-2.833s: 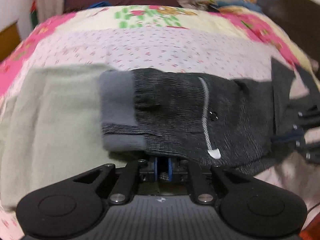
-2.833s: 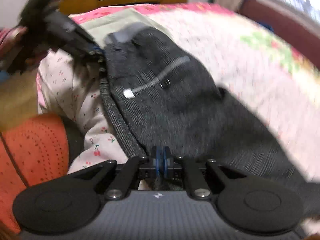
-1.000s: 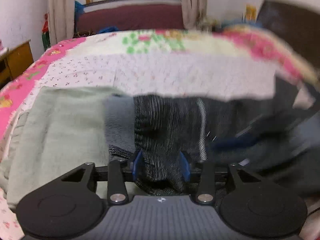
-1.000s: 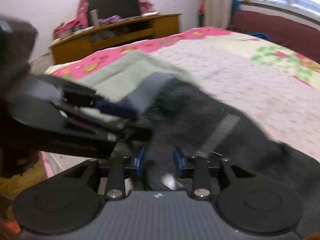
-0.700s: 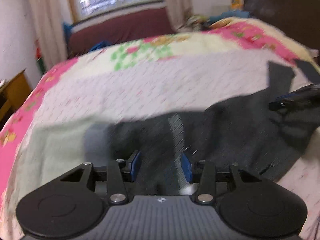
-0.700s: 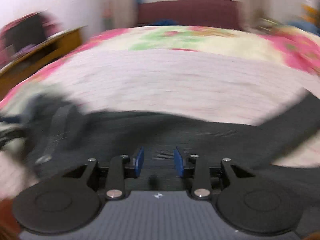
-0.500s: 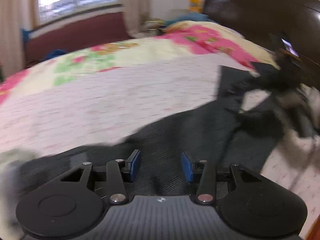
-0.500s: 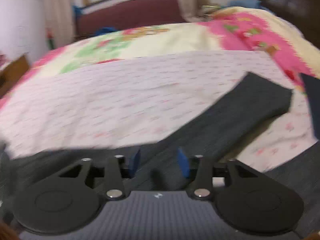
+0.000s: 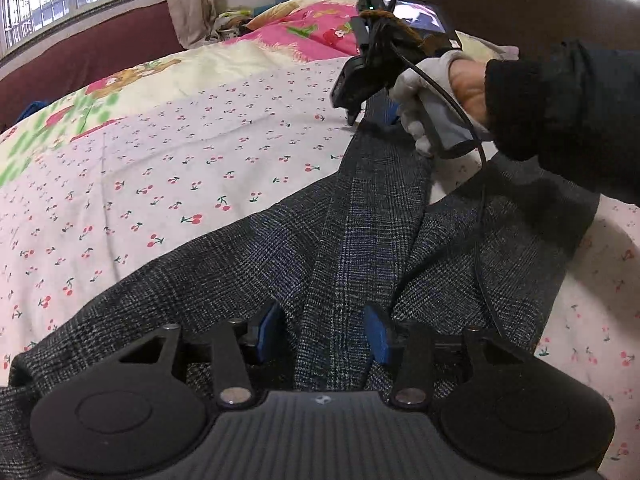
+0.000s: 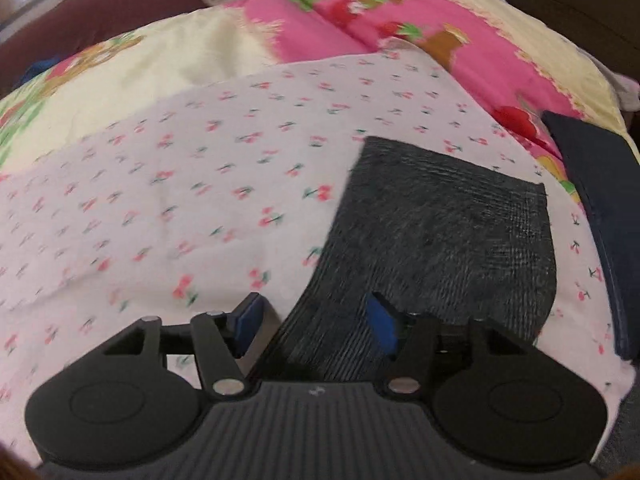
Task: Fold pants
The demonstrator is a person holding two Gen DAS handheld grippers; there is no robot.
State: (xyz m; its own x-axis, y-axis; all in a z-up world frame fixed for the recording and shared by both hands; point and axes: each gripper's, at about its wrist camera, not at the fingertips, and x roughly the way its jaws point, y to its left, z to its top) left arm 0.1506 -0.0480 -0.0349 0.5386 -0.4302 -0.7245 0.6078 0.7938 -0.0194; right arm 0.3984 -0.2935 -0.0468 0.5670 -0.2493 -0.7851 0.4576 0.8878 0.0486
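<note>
Ahead of both tools, left tool (image 9: 323, 330) and right tool (image 10: 310, 324) now gape empty, having dropped the waist, over the pants (image 9: 360, 248) legs, ready to fold.

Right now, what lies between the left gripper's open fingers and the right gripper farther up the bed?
In the left wrist view, only the dark pants span from the left gripper to the right gripper.

One pair of pants (image 9: 360, 248), two grippers (image 9: 324, 330) (image 10: 312, 322), one bedspread (image 9: 168, 160), one gloved hand (image 9: 436, 96).
</note>
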